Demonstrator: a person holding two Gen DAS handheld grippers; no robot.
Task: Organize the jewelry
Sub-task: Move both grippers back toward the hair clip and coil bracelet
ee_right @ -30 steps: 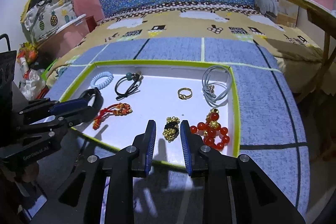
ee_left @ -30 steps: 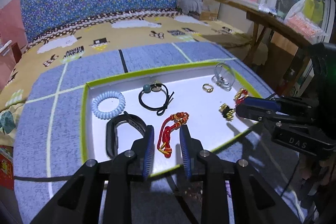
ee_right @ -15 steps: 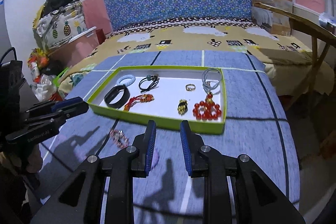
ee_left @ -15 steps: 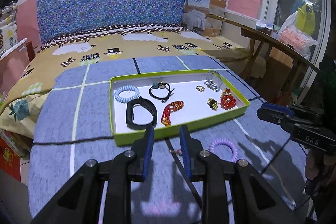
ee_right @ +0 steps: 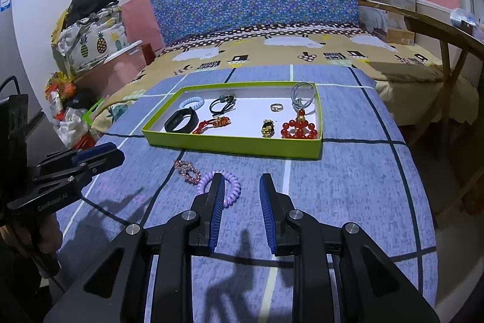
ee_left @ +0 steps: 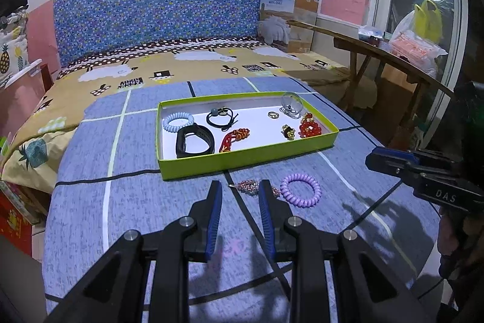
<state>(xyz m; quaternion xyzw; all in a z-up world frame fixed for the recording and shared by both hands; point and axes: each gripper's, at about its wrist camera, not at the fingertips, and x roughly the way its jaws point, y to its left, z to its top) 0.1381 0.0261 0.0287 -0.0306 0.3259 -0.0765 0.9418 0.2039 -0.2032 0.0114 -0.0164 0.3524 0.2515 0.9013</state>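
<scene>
A green-walled tray [ee_left: 242,158] [ee_right: 236,146] with a white floor stands on the blue cloth. It holds a black band [ee_left: 195,140], a pale blue coil tie [ee_left: 178,120], a black hair tie [ee_left: 220,115], a red cord charm [ee_left: 234,138], a ring [ee_left: 273,114], a gold charm [ee_left: 288,131], red beads [ee_left: 309,127] and a grey loop [ee_left: 291,108]. In front of the tray lie a pink sparkly piece [ee_left: 249,186] [ee_right: 187,170] and a purple coil tie [ee_left: 300,190] [ee_right: 231,186]. My left gripper [ee_left: 240,191] and right gripper [ee_right: 241,182] are open, empty, held short of these.
The blue cloth [ee_left: 145,202] covers a table, with a bed [ee_left: 187,62] and a blue headboard behind. A wooden bench [ee_left: 381,56] stands at the right. Bags and boxes [ee_right: 90,32] pile up at the left. The right gripper shows in the left view [ee_left: 375,161].
Both grippers have pulled back and up from over the tray. The pink piece and the purple coil tie, in front of the tray, have come into view.
</scene>
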